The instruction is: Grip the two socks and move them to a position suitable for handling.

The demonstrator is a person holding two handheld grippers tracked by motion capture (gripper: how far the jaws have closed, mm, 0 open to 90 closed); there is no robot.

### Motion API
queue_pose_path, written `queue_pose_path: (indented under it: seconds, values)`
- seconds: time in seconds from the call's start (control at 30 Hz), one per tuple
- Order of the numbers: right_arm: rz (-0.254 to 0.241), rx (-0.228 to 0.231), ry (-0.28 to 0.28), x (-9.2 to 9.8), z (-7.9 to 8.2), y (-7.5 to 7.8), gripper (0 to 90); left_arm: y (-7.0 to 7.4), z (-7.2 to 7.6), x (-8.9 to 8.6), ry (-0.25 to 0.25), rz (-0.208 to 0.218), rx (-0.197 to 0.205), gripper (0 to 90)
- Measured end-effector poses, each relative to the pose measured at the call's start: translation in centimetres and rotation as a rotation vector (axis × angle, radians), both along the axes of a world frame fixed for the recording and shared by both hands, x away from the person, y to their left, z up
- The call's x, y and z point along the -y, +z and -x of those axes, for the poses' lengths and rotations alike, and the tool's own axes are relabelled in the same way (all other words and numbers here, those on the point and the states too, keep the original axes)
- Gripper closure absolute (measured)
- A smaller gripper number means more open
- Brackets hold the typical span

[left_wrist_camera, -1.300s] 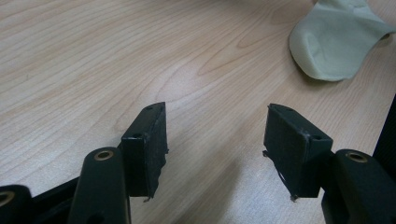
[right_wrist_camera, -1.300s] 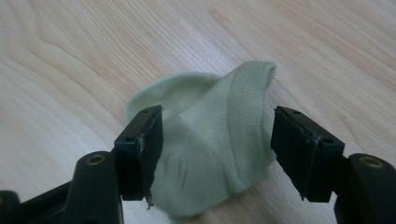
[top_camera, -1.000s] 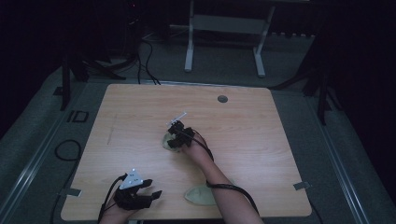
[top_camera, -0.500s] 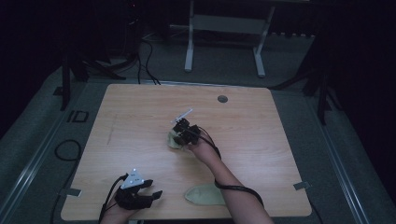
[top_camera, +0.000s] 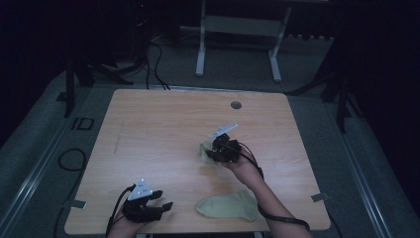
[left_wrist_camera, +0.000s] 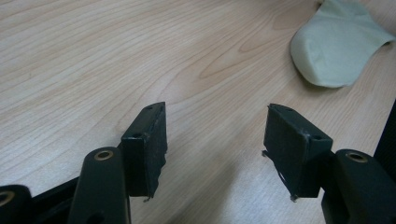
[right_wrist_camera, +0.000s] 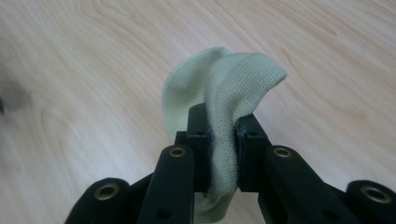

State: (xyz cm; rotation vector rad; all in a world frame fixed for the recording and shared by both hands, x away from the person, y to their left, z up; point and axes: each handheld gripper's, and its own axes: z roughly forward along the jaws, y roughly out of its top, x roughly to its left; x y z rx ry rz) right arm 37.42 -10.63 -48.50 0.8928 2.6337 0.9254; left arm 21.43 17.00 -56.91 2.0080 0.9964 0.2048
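2 pale green socks: 1 flat sock (top_camera: 229,207) near desk's (top_camera: 148,134) front edge, 1 pinched sock (top_camera: 205,150) mid-desk. 2 grippers: left gripper (top_camera: 148,207) at front-left corner, right gripper (top_camera: 218,148) at centre. 1 round grommet (top_camera: 236,105) by back edge.

Black tongs (right_wrist_camera: 223,140), brass screws, grey tri plates, blk cables

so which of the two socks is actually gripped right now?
The sock at mid-table, pinched between the right gripper's jaws. The other sock lies flat at the near edge, untouched; the left gripper is open.
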Motion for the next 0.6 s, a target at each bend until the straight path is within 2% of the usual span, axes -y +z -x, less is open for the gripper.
queue_pose_path:
  seconds: [0.1, 0.13, 0.2, 0.3, 0.4, 0.5, 0.6]
  values:
    - [-0.002, 0.001, -0.005, 1.2, 0.8, -0.1, 79.2, 0.0, 0.0, 0.4, -0.004, -0.005, -0.003, 39.6]
    - [0.013, 0.017, -0.009, 2.3, 1.9, -0.3, 79.2, 0.0, 0.0, 0.5, -0.007, -0.009, -0.004, 39.6]
    - [0.028, 0.02, -0.012, 3.0, 2.7, -0.5, 79.0, 0.0, 0.0, 0.8, -0.013, -0.006, -0.004, 39.6]
    - [0.016, 0.014, -0.022, 4.1, 3.6, -0.7, 78.9, 0.0, 0.1, 1.1, -0.023, -0.014, -0.007, 39.6]
    - [0.004, -0.002, -0.021, 4.8, 4.6, -1.1, 78.5, 0.1, 0.2, 1.5, -0.03, -0.014, -0.004, 39.6]
    - [0.025, -0.009, -0.008, 5.1, 5.5, -2.0, 78.3, 0.2, 0.3, 1.7, -0.036, -0.016, -0.003, 39.6]
    - [0.043, -0.024, -0.01, 5.3, 5.7, -3.2, 78.2, 0.3, 0.3, 1.6, -0.039, -0.013, -0.006, 39.6]
